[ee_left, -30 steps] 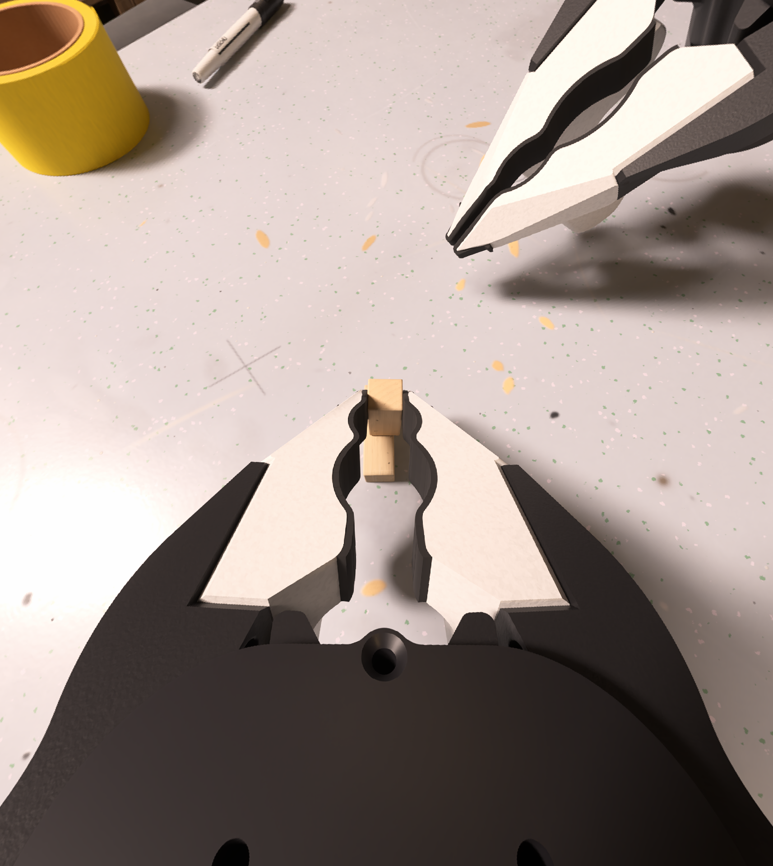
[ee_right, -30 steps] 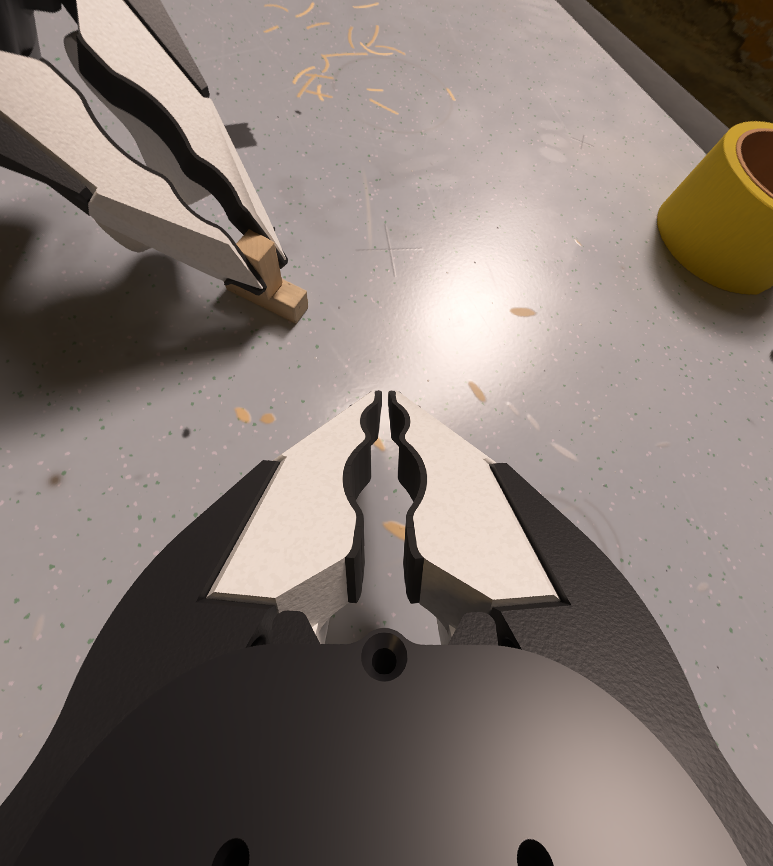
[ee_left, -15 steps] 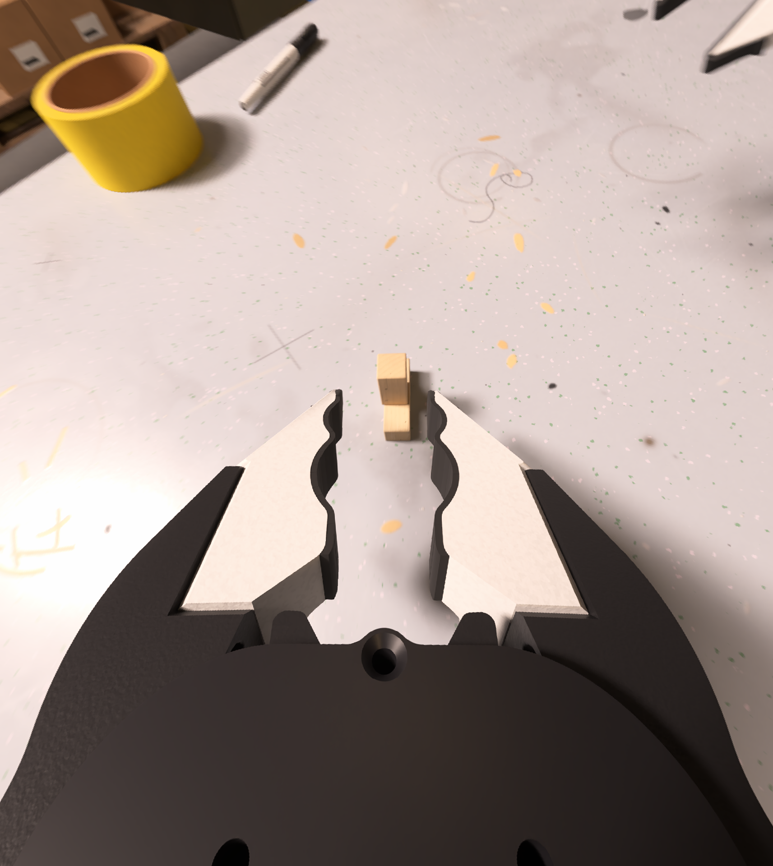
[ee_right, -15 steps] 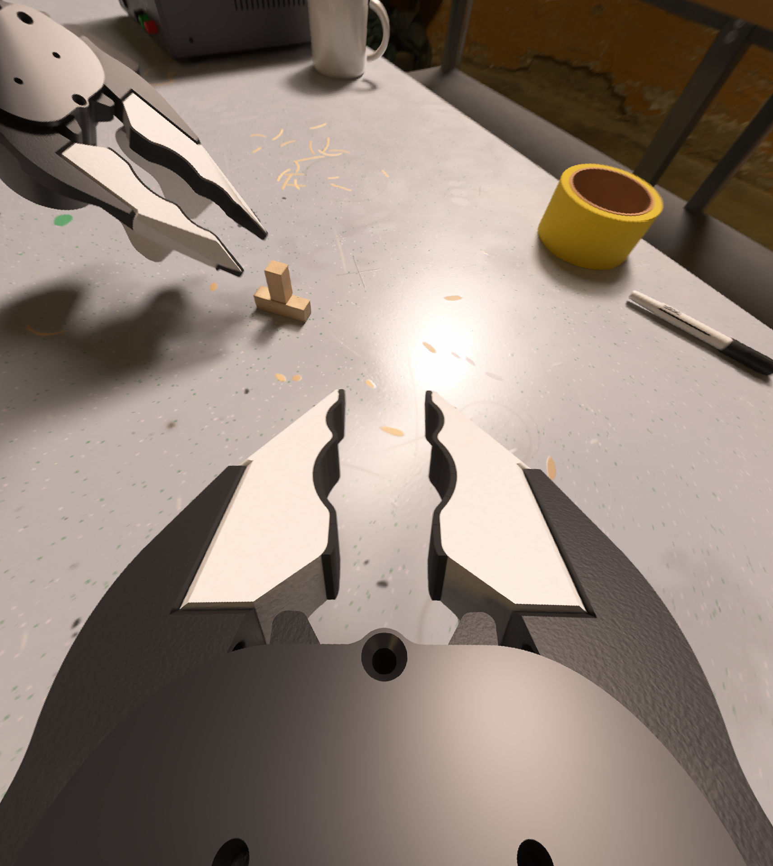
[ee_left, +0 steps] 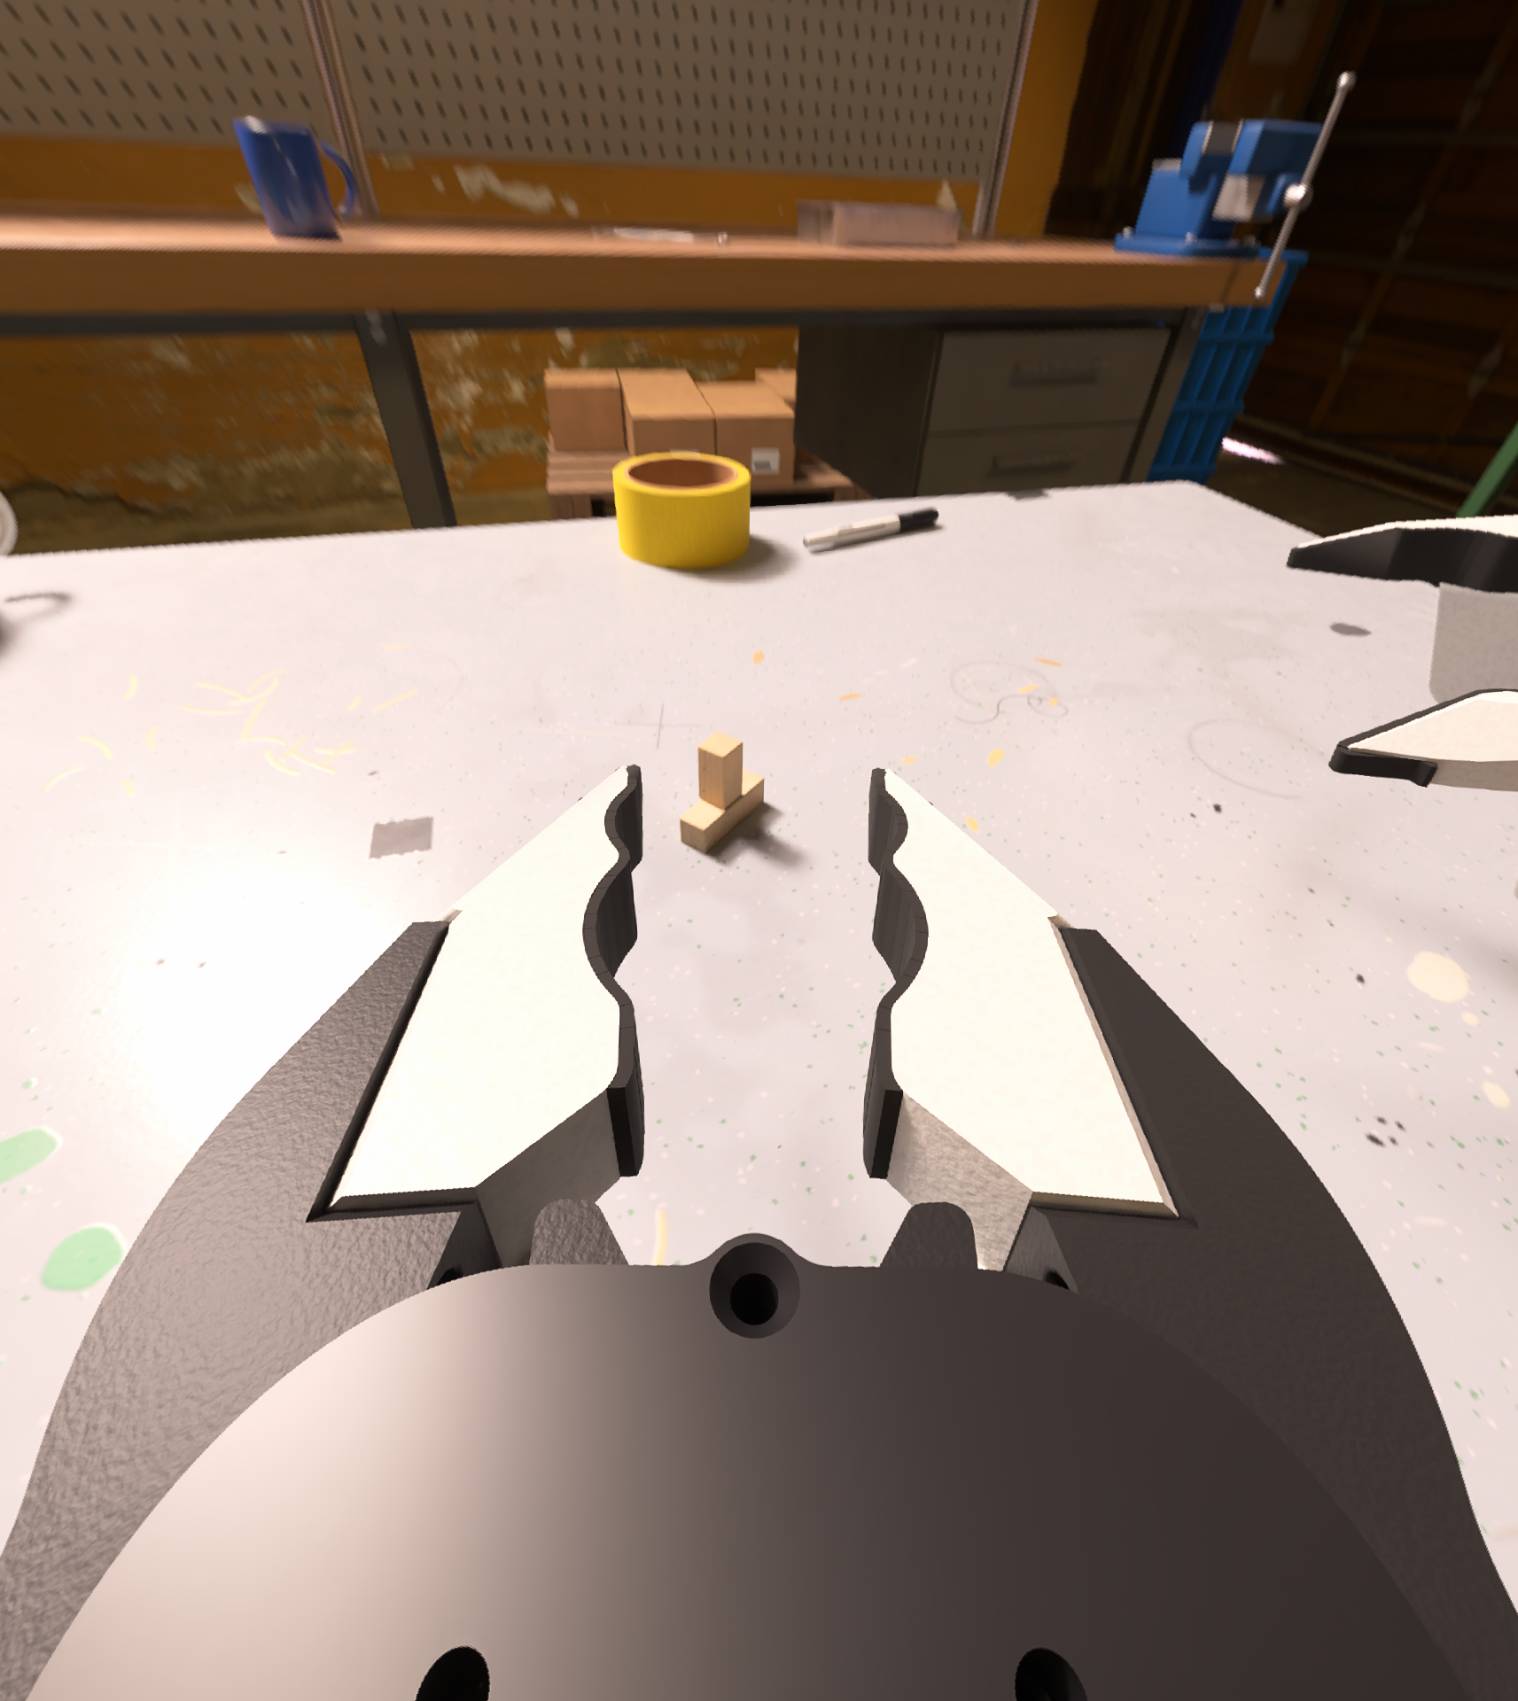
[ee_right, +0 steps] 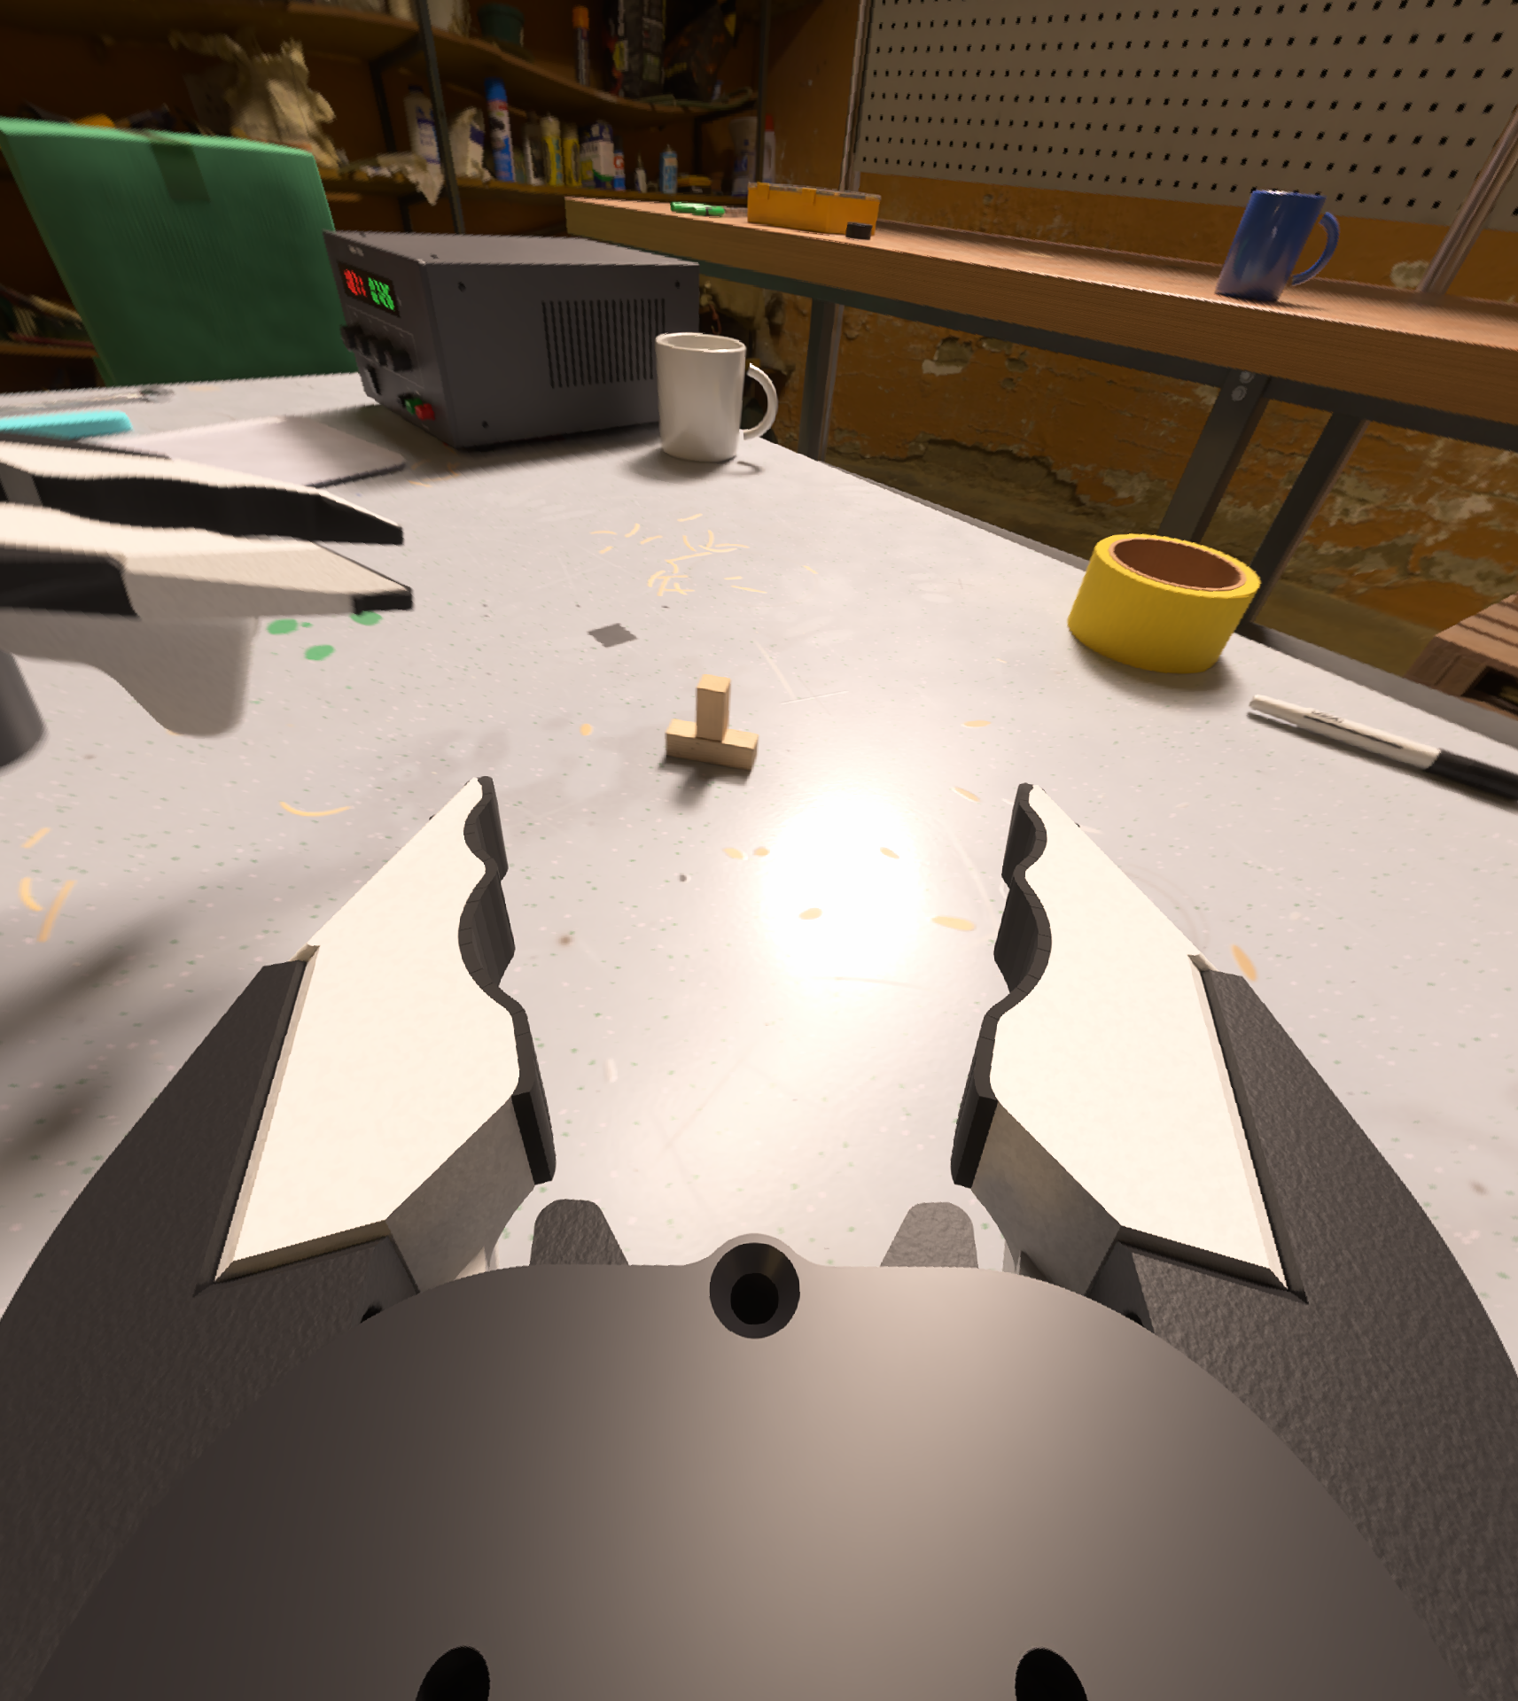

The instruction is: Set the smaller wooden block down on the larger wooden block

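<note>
The smaller wooden block (ee_left: 719, 767) stands upright on the larger wooden block (ee_left: 705, 828), which lies flat on the white table (ee_left: 276, 920). My left gripper (ee_left: 755, 778) is open and empty, a short way back from the blocks, with the stack just beyond the gap between its fingers. My right gripper (ee_right: 755, 787) is open wide and empty, farther from the stack. In the right wrist view the small block (ee_right: 712, 707) sits on the middle of the large block (ee_right: 709, 747). Each gripper shows in the other's view: the right one (ee_left: 1315, 658) and the left one (ee_right: 405, 566).
A yellow tape roll (ee_left: 681, 506) and a black marker (ee_left: 870, 529) lie near the table's far edge. A white mug (ee_right: 701, 396) and a grey power supply (ee_right: 506, 331) stand at the table's corner. A wooden shelf with a blue mug (ee_right: 1275, 244) runs behind.
My left gripper let go of the smaller block, opened and drew back and up. My right gripper went from shut to wide open and also pulled away. The stack stays standing.
</note>
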